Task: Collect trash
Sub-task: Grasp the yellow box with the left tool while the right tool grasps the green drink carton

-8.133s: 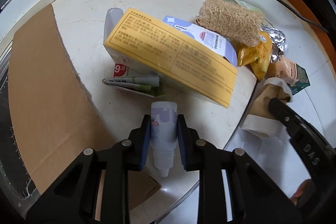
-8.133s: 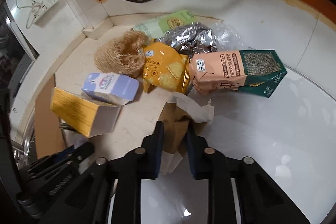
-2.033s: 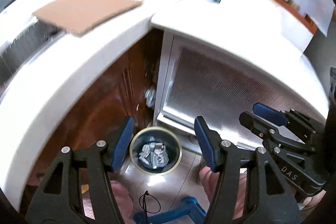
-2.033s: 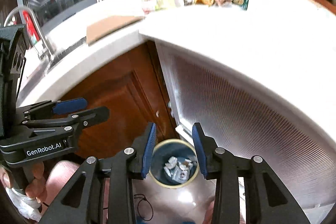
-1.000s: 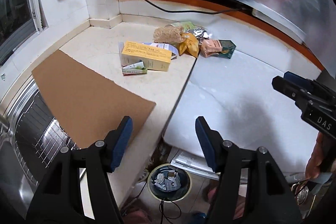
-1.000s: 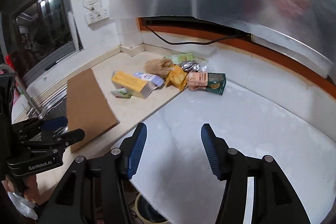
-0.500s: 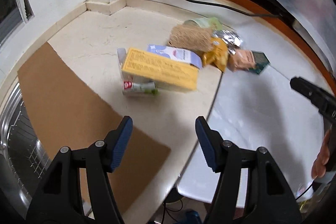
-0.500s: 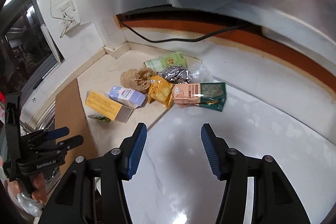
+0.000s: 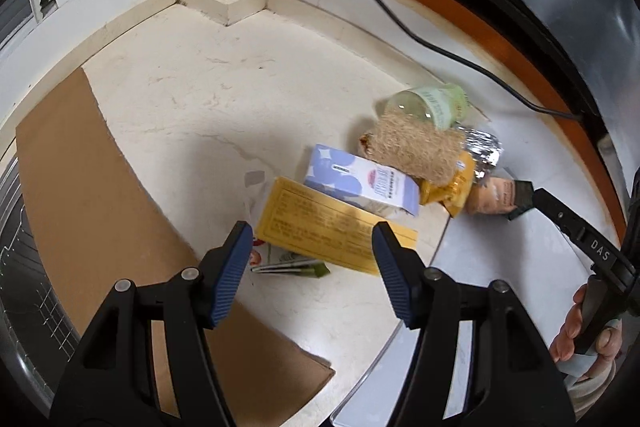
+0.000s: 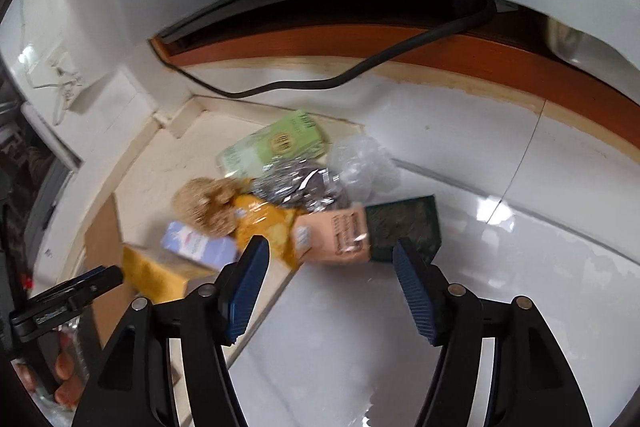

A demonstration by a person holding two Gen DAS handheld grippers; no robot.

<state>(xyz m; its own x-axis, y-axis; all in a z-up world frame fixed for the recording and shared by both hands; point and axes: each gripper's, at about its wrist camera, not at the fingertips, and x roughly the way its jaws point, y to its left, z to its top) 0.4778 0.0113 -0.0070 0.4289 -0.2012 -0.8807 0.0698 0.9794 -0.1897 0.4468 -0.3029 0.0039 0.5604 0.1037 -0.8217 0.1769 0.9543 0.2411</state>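
Brown cardboard sheet [image 9: 100, 211] is lying flat on the beige countertop [image 9: 224, 95], left of the yellow box [image 9: 332, 227]. Leaning on that box is a lavender carton [image 9: 360, 183], with a loofah scrubber [image 9: 416, 151], yellow snack bag [image 10: 268, 227] and pink-and-green pouch [image 10: 372, 231] lying just beyond it; their print is too small to read. Both the left gripper [image 9: 312, 267] and right gripper [image 10: 330, 281] are hovering released, jaws spread, empty; "DAS" is showing on the right one.
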